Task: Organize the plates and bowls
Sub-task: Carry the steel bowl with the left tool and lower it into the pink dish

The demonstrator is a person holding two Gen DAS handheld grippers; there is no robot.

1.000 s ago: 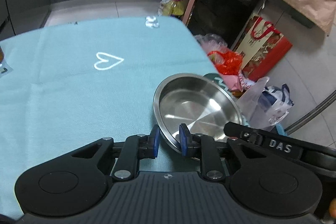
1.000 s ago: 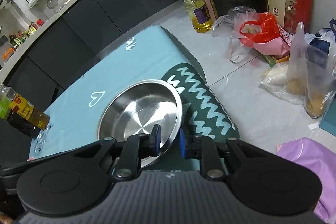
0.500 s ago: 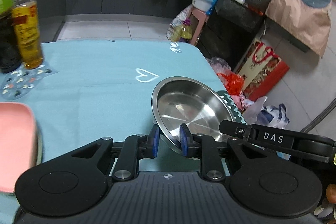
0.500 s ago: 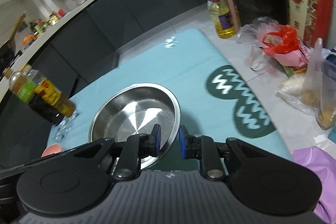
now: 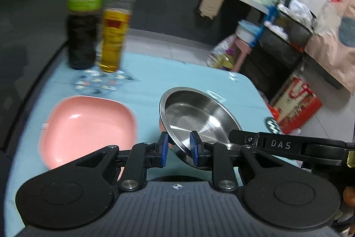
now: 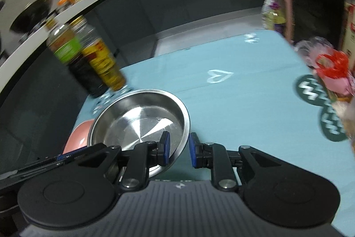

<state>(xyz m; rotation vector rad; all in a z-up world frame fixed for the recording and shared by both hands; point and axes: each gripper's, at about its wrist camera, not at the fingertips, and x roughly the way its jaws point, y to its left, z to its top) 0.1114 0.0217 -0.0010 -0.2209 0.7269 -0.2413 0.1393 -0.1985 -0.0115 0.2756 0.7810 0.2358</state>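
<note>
Both grippers — left gripper (image 5: 178, 149), right gripper (image 6: 179, 152) — pinch opposite rims of the steel bowl (image 5: 195, 112), carried since a second ago from the table's edge to beside the pink plate (image 5: 86, 128); stacking probably follows, though blur limits certainty.

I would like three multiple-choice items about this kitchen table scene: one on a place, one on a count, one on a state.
1. Where does the pink square plastic plate lie, seen from the left wrist camera?
A. left of the round steel bowl
B. inside the bowl
C. on the floor

2. How many bottles stand on the light blue tablecloth?
A. none
B. two
C. five

3. How is the round steel bowl held?
A. by one tool
B. by no tool
C. by both tools at its rim

Key: 1 A, the plate lies left of the bowl. 2 B, a dark bottle and a yellow bottle. 3 C, the left tool and the right tool each clamp the rim.
</note>
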